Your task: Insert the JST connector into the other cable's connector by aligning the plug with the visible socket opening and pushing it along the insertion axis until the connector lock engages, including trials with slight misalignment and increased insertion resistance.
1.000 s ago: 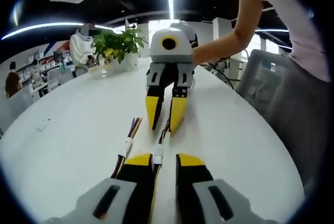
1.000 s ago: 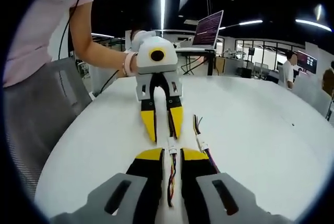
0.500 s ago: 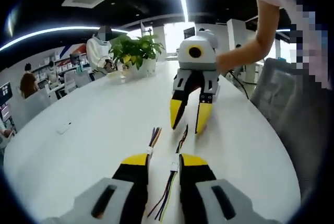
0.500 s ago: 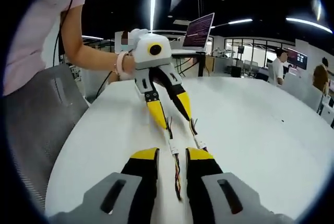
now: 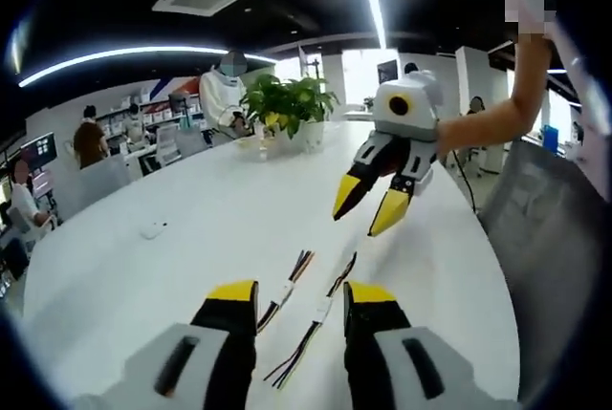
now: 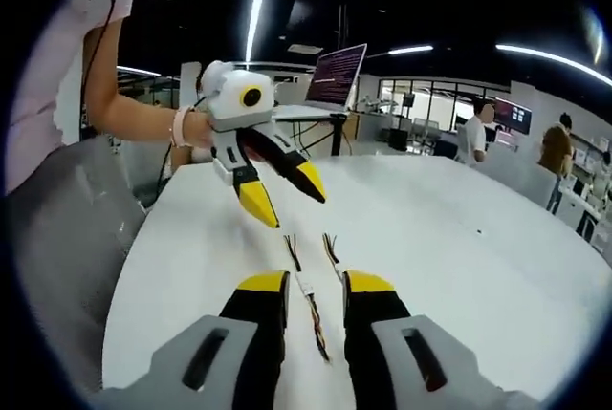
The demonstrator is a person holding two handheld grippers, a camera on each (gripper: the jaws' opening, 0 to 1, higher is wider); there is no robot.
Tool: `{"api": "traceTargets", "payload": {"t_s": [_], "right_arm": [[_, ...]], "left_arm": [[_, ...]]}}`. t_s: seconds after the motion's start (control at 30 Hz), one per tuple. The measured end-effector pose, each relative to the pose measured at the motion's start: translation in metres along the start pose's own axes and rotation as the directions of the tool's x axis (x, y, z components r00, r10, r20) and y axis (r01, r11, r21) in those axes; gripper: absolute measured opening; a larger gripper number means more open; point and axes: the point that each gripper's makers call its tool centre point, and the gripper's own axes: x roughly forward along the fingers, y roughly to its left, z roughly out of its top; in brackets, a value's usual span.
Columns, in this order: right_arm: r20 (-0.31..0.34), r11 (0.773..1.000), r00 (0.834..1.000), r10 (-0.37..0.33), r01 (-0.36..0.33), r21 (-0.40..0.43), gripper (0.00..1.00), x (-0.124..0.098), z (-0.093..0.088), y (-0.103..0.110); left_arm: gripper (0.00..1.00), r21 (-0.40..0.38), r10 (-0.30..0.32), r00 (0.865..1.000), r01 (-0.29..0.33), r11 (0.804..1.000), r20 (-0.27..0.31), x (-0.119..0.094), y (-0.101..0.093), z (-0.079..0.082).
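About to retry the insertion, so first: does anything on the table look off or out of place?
Yes. Both cables lie loose and unmated on the white table, side by side. The left tool and right tool are open and hold nothing. No damage is visible.

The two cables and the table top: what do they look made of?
The cables look like thin plastic-insulated wires in several colours, each ending in a small white housing, probably moulded plastic. The table looks like a smooth white laminate or painted top with a soft sheen; its core can't be told.
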Motion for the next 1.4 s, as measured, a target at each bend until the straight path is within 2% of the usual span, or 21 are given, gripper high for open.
{"api": "traceTargets", "payload": {"t_s": [0.13, 0.17, 0.27, 0.3, 0.37, 0.47, 0.67, 0.77, 0.87, 1.0, 1.17, 1.3, 1.4], "right_arm": [[-0.018, 1.0, 1.0, -0.02, 0.02, 0.006, 0.23, -0.007, 0.004, 0.005], [-0.025, 0.998, 0.998, -0.05, 0.05, 0.031, 0.23, -0.01, 0.004, 0.002], [-0.011, 0.993, 0.997, -0.075, 0.075, 0.094, 0.27, -0.015, 0.01, 0.002], [-0.012, 0.993, 0.997, -0.077, 0.078, 0.086, 0.28, -0.017, 0.011, 0.002], [-0.029, 0.992, 0.995, -0.097, 0.099, 0.08, 0.28, -0.02, 0.012, 0.004], [-0.045, 0.99, 0.993, -0.113, 0.117, 0.083, 0.27, -0.025, 0.015, 0.007], [-0.089, 0.987, 0.987, -0.132, 0.14, 0.084, 0.28, -0.029, 0.013, 0.011], [-0.085, 0.983, 0.986, -0.144, 0.153, 0.103, 0.29, -0.032, 0.019, 0.016], [-0.081, 0.979, 0.983, -0.162, 0.171, 0.111, 0.29, -0.034, 0.023, 0.02], [-0.089, 0.973, 0.978, -0.191, 0.201, 0.114, 0.29, -0.038, 0.027, 0.023], [-0.136, 0.968, 0.965, -0.224, 0.237, 0.085, 0.29, -0.045, 0.021, 0.025], [-0.13, 0.962, 0.964, -0.232, 0.247, 0.114, 0.29, -0.049, 0.021, 0.029], [-0.164, 0.963, 0.957, -0.239, 0.256, 0.088, 0.3, -0.051, 0.013, 0.031]], "left_arm": [[0.31, 0.0, 0.052, 0.999, -0.052, 0.999, -0.008, -0.01, 0.0, 0.004], [0.3, -0.009, 0.083, 0.997, -0.083, 0.997, -0.005, -0.014, 0.004, 0.004], [0.29, -0.039, 0.131, 0.991, -0.132, 0.991, -0.011, -0.019, 0.01, 0.002], [0.3, -0.079, 0.146, 0.989, -0.148, 0.986, -0.021, -0.021, 0.011, 0.0], [0.34, -0.099, 0.158, 0.987, -0.16, 0.982, -0.03, -0.023, 0.011, 0.0], [0.36, -0.125, 0.17, 0.984, -0.176, 0.976, -0.062, -0.027, 0.01, -0.002], [0.42, -0.127, 0.182, 0.981, -0.189, 0.974, -0.063, -0.03, 0.006, 0.003], [0.44, -0.129, 0.195, 0.977, -0.205, 0.97, -0.083, -0.033, 0.004, 0.003], [0.46, -0.132, 0.203, 0.975, -0.214, 0.968, -0.09, -0.034, -0.008, 0.006], [0.46, -0.15, 0.211, 0.972, -0.224, 0.963, -0.1, -0.037, -0.014, 0.005], [0.44, -0.204, 0.204, 0.976, -0.215, 0.955, -0.074, -0.039, -0.028, 0.008], [0.44, -0.189, 0.216, 0.972, -0.229, 0.955, -0.09, -0.04, -0.034, 0.008], [0.44, -0.177, 0.224, 0.969, -0.239, 0.955, -0.101, -0.041, -0.038, 0.008]]}}
